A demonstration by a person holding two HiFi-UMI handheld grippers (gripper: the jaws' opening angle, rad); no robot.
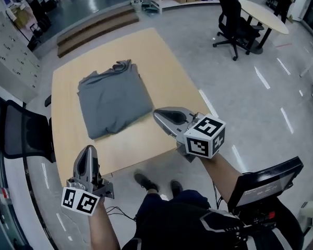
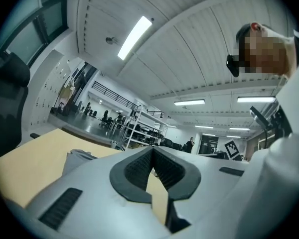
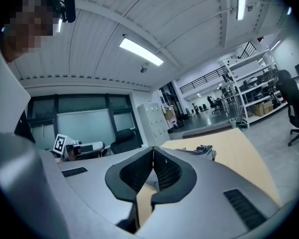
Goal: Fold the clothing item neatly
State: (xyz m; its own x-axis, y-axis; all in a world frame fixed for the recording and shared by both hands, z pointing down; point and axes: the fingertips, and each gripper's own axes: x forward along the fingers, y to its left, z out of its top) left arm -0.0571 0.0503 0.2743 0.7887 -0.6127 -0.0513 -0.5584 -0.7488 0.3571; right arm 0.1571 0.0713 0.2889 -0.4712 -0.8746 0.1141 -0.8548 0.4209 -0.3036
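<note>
The grey garment (image 1: 113,100) lies folded in a rough rectangle on the desk (image 1: 161,56), left of centre, with its collar at the far end. The left gripper (image 1: 88,151) and right gripper (image 1: 158,114) hover by the near edge, clear of the cloth. Each has its fingers pressed together, holding nothing.

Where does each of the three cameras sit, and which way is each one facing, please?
Head view: on the person's head, looking steeply down at the table and grey garment; shows forearms, shoes, left gripper, right gripper.
Left gripper view: rides on the left gripper, facing level along its shut jaws across the table; the person's head at upper right.
Right gripper view: rides on the right gripper, facing along its shut jaws across the table; the person's head at upper left.
Shared: all three show the table and garment.
</note>
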